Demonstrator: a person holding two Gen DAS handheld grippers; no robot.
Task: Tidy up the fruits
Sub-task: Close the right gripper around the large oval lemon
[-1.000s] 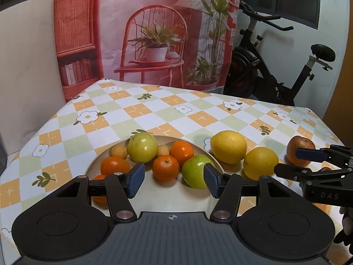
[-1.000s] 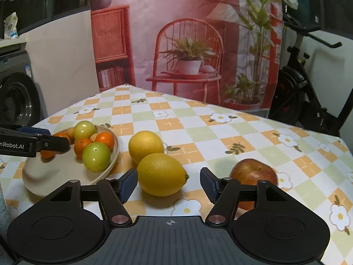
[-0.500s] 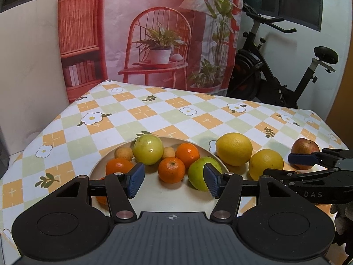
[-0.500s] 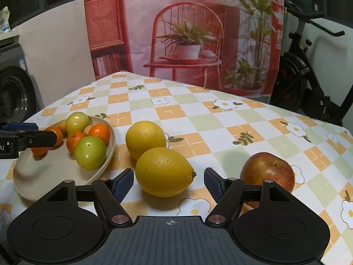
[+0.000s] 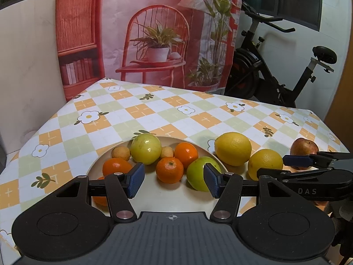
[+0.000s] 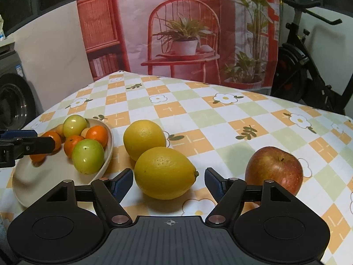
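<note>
Left gripper (image 5: 173,182) hangs over the near part of the bowl (image 5: 154,201) w/ its blue pads spread wide, nothing between them; a tangerine (image 5: 169,169) sits just beyond the gap, a green apple (image 5: 201,173) is partly behind the right pad, and an orange fruit (image 5: 115,167) is behind the left one; farther back in the bowl are another tangerine (image 5: 186,152), a big yellow-green fruit (image 5: 146,148) and two small tan fruits, one (image 5: 121,153) left of it, one (image 5: 166,152) right; all fruit in the bowl is bunched toward its far and right side, near part bare. Right gripper (image 6: 169,184) is also spread wide, gripping nothing; the near lemon (image 6: 164,172) lies on the tablecloth (image 6: 198,114) just ahead of the gap, not touched by either pad as far as can be seen; a 2nd lemon (image 6: 144,138) lies just behind it to the left, close enough that they may touch; the red apple (image 6: 274,169) sits on the cloth to the right, partly behind the right finger, apart from the lemons; the bowl (image 6: 108,152) is to the left of the lemons, near them. Far side of the table: a printed backdrop (image 6: 187,28) w/ red chair & potted plant; exercise bike (image 5: 275,70) far right; washing machine (image 6: 13,97) far left in the right wrist view.
</note>
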